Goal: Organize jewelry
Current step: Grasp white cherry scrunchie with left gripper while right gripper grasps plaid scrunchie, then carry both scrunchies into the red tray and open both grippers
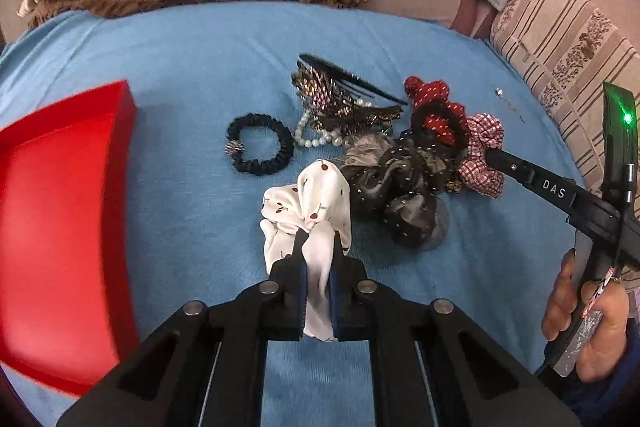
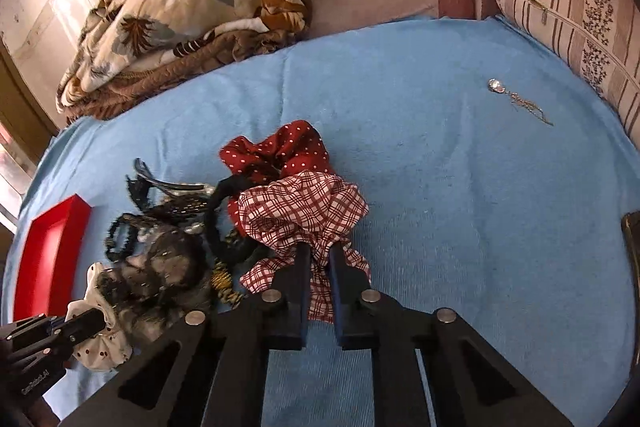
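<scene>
Blue terry cloth (image 1: pixel 180 67) covers the bed, w/ everything else lying on it. Red tray (image 1: pixel 60 219) sits at the left edge, well apart from the pile and holding nothing visible. Pile of hair accessories in the middle: dark sheer scrunchie (image 1: pixel 400 195), red polka-dot scrunchie (image 2: pixel 280 151), black ruffled hair tie (image 1: pixel 260 143), pearl bracelet (image 1: pixel 316 137) half under a beaded comb (image 1: pixel 344 103). A small pendant on a chain (image 2: pixel 516 99) lies alone, far right.

Left gripper (image 1: pixel 318 247) is clamped on the white cherry-print scrunchie (image 1: pixel 308 203), fabric bunched between the pads. Right gripper (image 2: pixel 320 259) is pinched tight on the red-and-white plaid scrunchie (image 2: pixel 304 215), which touches the polka-dot one.

Step in hand, my read: lift both clear and carry them to the tray. To do it well: raise straight up first, slowly, since the plaid one overlaps its neighbours and could drag them along. Left is closer to the tray, so it should probably go first, w/ the right following so the arms don't cross. Release low over the tray.
</scene>
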Available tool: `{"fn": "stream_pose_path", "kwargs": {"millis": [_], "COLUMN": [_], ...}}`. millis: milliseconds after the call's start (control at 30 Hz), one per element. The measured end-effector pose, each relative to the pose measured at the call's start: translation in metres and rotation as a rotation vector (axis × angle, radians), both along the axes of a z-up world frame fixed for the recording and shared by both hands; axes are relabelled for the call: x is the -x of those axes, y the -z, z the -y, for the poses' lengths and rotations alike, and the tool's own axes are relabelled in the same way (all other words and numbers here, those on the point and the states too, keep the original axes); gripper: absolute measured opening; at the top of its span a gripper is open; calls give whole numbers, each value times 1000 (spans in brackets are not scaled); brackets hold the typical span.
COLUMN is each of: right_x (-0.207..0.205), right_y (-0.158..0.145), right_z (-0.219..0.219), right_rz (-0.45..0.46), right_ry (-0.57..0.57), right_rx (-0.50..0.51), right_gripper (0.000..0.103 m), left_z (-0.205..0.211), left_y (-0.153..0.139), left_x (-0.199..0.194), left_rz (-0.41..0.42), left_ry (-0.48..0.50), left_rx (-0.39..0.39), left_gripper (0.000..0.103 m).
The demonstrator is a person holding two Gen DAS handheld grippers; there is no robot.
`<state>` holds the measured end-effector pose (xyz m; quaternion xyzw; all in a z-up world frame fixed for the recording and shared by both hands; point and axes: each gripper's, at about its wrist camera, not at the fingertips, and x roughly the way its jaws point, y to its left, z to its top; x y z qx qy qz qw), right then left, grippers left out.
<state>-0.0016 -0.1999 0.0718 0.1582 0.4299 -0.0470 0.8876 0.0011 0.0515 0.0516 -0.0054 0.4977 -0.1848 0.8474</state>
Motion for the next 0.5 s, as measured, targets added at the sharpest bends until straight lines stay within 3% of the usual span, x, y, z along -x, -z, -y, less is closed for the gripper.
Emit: {"fn": "stream_pose_path", "kwargs": {"millis": [267, 500], "right_x": [42, 54], "right_y": [-46, -86], "right_z": [-25, -100], "right_rz": [67, 105], "right_ry": [-4, -177], "right_rx": [-27, -13], "right_gripper": [8, 8], "left_z": [-49, -118], "left_y": [-41, -61], "left_x": [39, 51], "left_rz": [67, 128], "left_ry": [-50, -188], "left_rx": [41, -16], "left_gripper": [8, 8]}}
